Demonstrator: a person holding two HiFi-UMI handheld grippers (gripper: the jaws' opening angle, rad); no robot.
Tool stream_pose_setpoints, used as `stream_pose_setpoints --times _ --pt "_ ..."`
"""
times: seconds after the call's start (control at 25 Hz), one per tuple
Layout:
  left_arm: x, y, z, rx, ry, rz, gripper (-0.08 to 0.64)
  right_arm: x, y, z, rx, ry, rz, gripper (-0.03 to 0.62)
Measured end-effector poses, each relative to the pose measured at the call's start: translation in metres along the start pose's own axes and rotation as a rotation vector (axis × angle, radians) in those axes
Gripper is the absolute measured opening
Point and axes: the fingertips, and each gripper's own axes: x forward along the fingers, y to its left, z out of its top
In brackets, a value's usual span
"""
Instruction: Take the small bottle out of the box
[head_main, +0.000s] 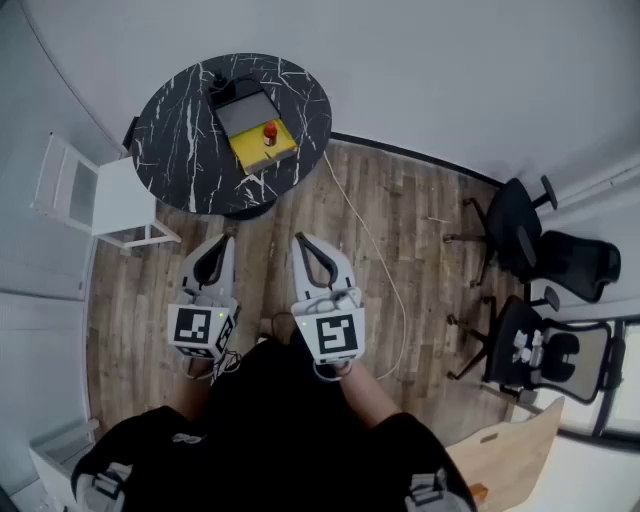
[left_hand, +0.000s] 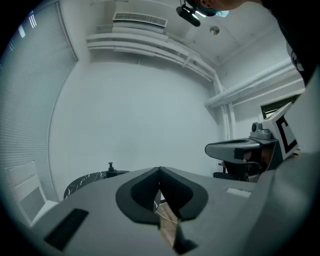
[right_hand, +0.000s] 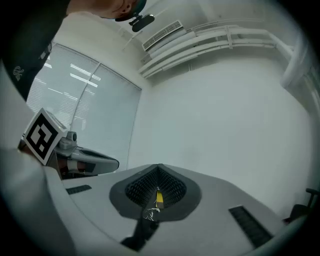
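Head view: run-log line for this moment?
phase: pre-reach | left gripper: shut, empty | right gripper: shut, empty | both: over floor, short of table | small bottle: in box, untouched

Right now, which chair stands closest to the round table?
The white chair, right beside the black marble table, at its left. The black office chairs are grouped on the right, well away from it.

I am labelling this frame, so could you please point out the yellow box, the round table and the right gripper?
yellow box (head_main: 262, 152): head view, on its yellow front part.
round table (head_main: 175, 135): head view, on the bare marbled top left of the box.
right gripper (head_main: 299, 240): head view, at its shut tips.
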Motion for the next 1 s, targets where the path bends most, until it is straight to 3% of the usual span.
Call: stream_pose_setpoints --times 0.32,0.68,1.0 --pt "0.049 0.008 0.004 0.024 0.01 0.034 -0.002 0.036 -0.042 -0.006 0.025 -0.024 0.013 -0.005" --pt "0.146 0.005 0.02 0.06 0.045 0.091 -0.002 0.095 -0.119 -0.012 0.052 -0.045 0.13 -0.005" --pt "0.236 -0.044 0.009 0.044 0.126 0.035 -0.002 0.112 -0.203 -0.039 0.13 -0.001 0.155 -0.005"
